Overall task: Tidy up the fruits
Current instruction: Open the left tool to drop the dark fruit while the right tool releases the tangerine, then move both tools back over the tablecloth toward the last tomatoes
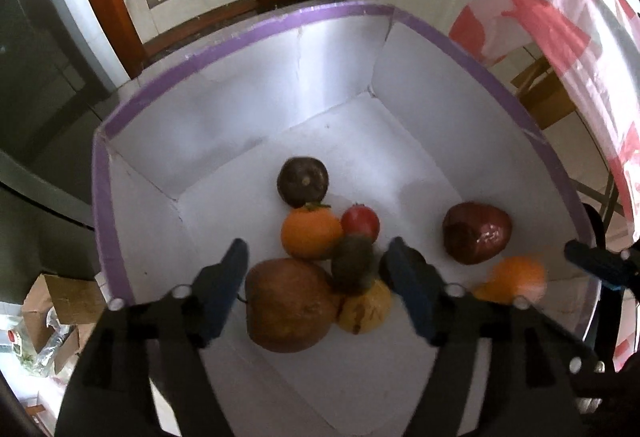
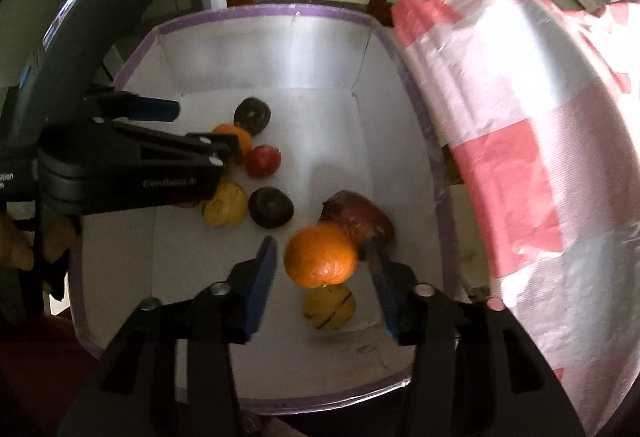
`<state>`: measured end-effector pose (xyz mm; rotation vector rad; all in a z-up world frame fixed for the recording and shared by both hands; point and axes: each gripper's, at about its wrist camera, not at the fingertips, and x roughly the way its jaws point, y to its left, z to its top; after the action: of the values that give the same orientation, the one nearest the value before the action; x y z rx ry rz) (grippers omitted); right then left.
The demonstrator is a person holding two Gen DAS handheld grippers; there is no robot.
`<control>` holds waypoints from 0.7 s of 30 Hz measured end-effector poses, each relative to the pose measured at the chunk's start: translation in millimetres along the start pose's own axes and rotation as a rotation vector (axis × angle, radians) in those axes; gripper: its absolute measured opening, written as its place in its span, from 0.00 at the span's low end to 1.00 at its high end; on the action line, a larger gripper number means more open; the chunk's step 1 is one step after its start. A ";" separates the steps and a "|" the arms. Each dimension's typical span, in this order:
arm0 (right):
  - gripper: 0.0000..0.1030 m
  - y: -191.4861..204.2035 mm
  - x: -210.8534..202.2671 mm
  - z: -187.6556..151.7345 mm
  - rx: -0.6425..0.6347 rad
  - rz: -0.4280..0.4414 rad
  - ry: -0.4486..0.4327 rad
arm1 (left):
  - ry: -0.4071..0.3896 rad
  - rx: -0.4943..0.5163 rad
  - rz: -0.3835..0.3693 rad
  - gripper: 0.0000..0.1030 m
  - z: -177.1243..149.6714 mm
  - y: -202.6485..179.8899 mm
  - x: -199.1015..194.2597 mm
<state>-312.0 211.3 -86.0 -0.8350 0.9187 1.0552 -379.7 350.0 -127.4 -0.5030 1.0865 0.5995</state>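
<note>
Both grippers hung over a white box (image 1: 248, 109) edged with purple tape, pointing steeply down into it. The left gripper (image 1: 316, 277) had its blue-padded fingers (image 1: 228, 289) spread wide, with nothing clamped between them; beneath the gap lay a cluster of fruit on the box floor: a large brown fruit (image 1: 290, 307), a dark green fruit (image 1: 354, 263) lying on top of a yellow fruit (image 1: 366, 307), an orange (image 1: 310, 233) with a small red fruit (image 1: 360, 223) just beside it, and a dark purple round fruit (image 1: 303, 181) behind them towards the far wall. Apart from this cluster, nearer the right wall, sat a dark red fruit (image 1: 476, 233). In the right wrist view the right gripper (image 2: 320, 273) stood with its fingers (image 2: 260, 285) moderately parted around a second orange (image 2: 320, 256); a gap showed on the left side, and on the right the finger lay very close to it, so whether it touched could not be told. The orange looked blurred and stood above a yellow fruit with dark streaks (image 2: 329, 307) on the box floor near the front right corner. A pink and white plastic bag (image 2: 520, 157) hung along the right side of the box.
</note>
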 end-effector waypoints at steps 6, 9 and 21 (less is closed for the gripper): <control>0.62 -5.2 -21.6 2.7 0.023 0.005 -0.066 | -0.031 -0.005 0.028 0.79 6.1 0.2 -12.7; 0.66 -9.0 -38.8 3.2 0.033 0.012 -0.110 | -0.094 0.009 0.080 0.85 16.5 -4.2 -31.7; 0.83 -105.0 -199.2 -26.5 0.317 -0.155 -0.593 | -0.487 0.233 -0.010 0.96 74.0 -115.0 -159.9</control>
<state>-261.4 90.4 99.0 -0.2909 0.4861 0.9149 -307.9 280.8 57.9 -0.1444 0.6765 0.5411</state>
